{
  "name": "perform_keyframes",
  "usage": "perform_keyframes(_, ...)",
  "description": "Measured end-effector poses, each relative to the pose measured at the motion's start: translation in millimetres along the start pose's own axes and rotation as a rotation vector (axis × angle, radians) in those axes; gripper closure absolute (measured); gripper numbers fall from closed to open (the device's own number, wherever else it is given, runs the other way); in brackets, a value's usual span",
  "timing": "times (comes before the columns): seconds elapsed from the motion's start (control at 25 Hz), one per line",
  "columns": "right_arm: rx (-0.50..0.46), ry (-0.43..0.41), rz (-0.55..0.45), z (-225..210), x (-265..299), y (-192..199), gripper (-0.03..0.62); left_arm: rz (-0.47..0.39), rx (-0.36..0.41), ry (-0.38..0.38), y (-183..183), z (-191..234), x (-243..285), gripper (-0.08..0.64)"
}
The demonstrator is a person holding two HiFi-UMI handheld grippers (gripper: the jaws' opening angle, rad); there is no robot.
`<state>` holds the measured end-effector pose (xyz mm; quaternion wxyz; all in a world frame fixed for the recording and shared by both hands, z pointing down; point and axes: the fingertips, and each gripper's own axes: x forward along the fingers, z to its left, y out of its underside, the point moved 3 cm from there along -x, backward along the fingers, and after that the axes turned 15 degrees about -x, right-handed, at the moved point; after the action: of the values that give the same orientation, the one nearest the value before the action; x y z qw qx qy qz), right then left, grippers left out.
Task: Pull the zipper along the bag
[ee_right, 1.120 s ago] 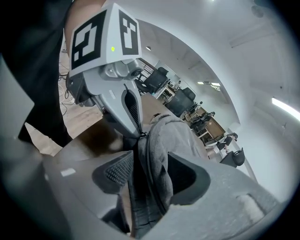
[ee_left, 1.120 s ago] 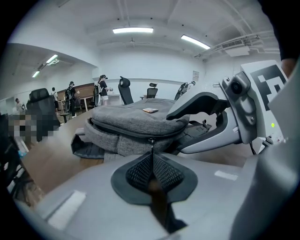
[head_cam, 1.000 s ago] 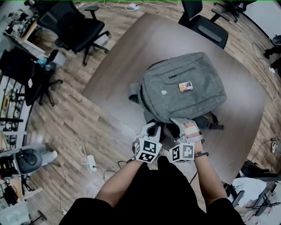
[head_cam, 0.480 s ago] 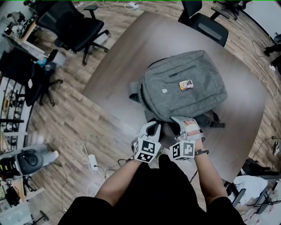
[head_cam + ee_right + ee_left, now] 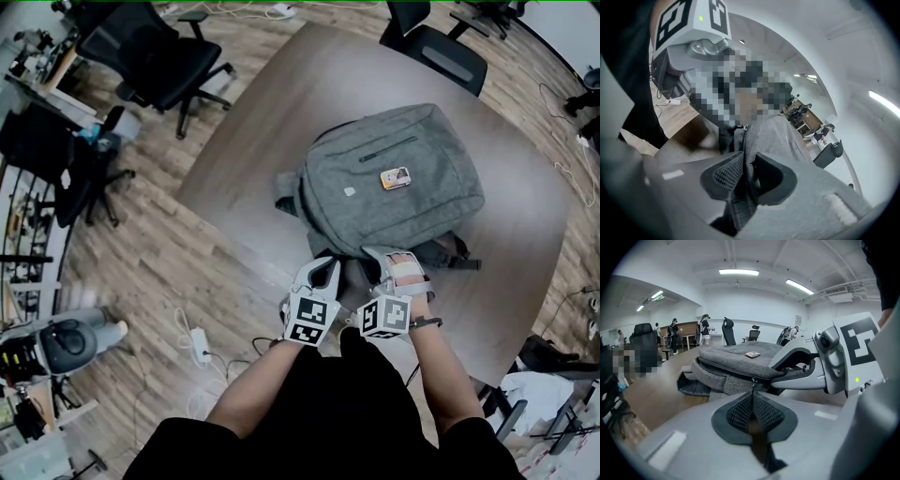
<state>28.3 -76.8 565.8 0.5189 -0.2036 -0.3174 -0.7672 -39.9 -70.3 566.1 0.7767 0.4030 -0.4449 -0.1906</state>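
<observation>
A grey backpack (image 5: 394, 183) lies flat on the brown table (image 5: 272, 131), with a small orange tag (image 5: 395, 177) on top. Both grippers sit at its near edge. My left gripper (image 5: 325, 269) is shut on the thin zipper pull (image 5: 753, 382), which runs up from between the mesh pads (image 5: 740, 411) to the bag's side (image 5: 731, 373). My right gripper (image 5: 386, 261) is just to its right. Its jaws have just been closing, and a fold of the bag's grey fabric (image 5: 761, 140) is pinched between them in the right gripper view (image 5: 746, 174).
Black office chairs stand beyond the table at the far left (image 5: 159, 56) and the far right (image 5: 436, 47). The bag's straps (image 5: 459, 255) trail off its near right side. A power strip (image 5: 195, 347) and cables lie on the wooden floor.
The right gripper's jaws have narrowed onto the bag's near edge. Both hands have stayed where they were, and the left gripper's grip looks the same.
</observation>
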Motion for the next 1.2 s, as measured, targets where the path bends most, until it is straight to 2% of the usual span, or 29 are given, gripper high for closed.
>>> perform_keyframes(0.52, -0.025, -0.006, -0.006, 2, -2, 0, 0.517, -0.040, -0.030, -0.078, -16, 26, -8, 0.531)
perform_keyframes(0.76, -0.044, -0.018, -0.014, 5, -7, 1, 0.518, -0.047, -0.003, -0.124, -29, 42, -12, 0.526)
perform_keyframes(1.2, -0.048, -0.051, -0.035, 19, -16, 3, 0.523, -0.046, 0.011, -0.128, -29, 55, -18, 0.523)
